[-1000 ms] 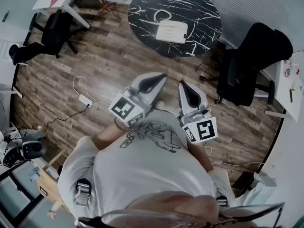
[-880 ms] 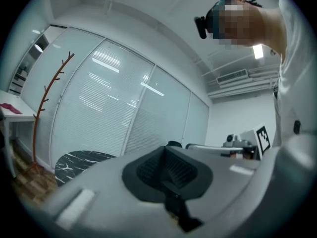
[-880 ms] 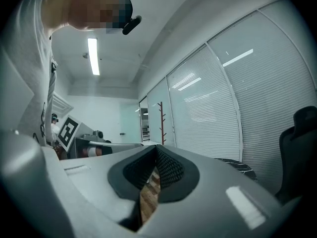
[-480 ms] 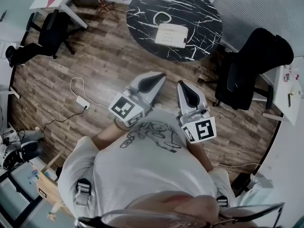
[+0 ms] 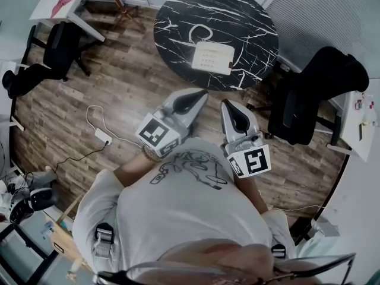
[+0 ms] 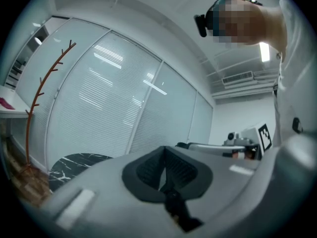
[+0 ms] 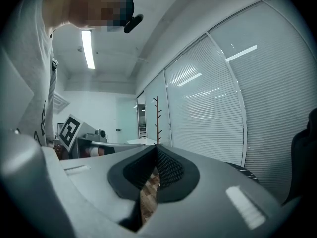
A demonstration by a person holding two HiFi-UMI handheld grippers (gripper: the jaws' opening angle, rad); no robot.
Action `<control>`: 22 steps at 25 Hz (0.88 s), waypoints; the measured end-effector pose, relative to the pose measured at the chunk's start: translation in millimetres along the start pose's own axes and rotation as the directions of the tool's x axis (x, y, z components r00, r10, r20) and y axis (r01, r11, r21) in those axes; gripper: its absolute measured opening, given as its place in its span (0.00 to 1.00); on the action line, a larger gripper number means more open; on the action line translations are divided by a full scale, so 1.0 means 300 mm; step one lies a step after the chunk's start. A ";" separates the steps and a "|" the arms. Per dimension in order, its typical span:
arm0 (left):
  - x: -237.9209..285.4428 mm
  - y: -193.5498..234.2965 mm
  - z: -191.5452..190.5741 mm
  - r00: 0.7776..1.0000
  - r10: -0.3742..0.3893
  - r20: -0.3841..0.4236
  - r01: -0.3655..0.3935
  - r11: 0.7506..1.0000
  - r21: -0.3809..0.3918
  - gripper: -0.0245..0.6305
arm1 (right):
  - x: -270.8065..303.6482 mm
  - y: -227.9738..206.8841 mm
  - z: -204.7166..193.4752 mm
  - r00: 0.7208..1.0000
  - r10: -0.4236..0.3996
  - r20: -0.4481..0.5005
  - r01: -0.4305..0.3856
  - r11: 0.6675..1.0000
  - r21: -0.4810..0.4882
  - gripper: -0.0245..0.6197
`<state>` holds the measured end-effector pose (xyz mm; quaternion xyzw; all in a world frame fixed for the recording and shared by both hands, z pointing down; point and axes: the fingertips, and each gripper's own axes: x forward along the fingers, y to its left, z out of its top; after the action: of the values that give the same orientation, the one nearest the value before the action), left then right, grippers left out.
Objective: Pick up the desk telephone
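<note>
While both claws are shut and empty, left claw [image 5: 196,100] and right claw [image 5: 230,108], the desk telephone [image 5: 212,57] sits at your 12 o'clock on the round table [image 5: 249,16], well apart. Likely light, rigid, slick plastic with a loose handset, so open up and pinch the base's side edges.

Desk telephone [image 5: 212,56] keys too small to read, white desk [image 5: 58,2] cropped at top

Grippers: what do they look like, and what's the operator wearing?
Both alike: left gripper and right gripper have light grey tapered shells and black textured pads, each carrying a cube with black-and-white square markers. No cables visible. Person wears a pale short-sleeved T-shirt with a dark graphic print.
</note>
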<state>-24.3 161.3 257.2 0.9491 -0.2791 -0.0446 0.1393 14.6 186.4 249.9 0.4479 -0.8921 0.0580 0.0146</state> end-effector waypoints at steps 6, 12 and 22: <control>0.106 0.176 0.071 1.000 -0.009 0.002 0.009 1.000 -0.002 0.04 | 0.186 -0.121 0.042 1.000 -0.008 0.002 0.008 1.000 -0.006 0.05; 0.195 0.342 0.128 1.000 -0.018 0.001 0.018 1.000 0.002 0.04 | 0.354 -0.215 0.074 1.000 -0.011 0.004 0.011 1.000 -0.011 0.05; 0.310 0.546 0.187 0.999 -0.043 -0.002 0.043 0.999 -0.015 0.04 | 0.563 -0.341 0.109 0.999 -0.035 -0.005 0.035 0.999 -0.021 0.05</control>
<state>-39.9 -34.7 250.3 0.9539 -0.2580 -0.0485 0.1455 -3.7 -12.5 239.9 0.4631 -0.8846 0.0495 0.0228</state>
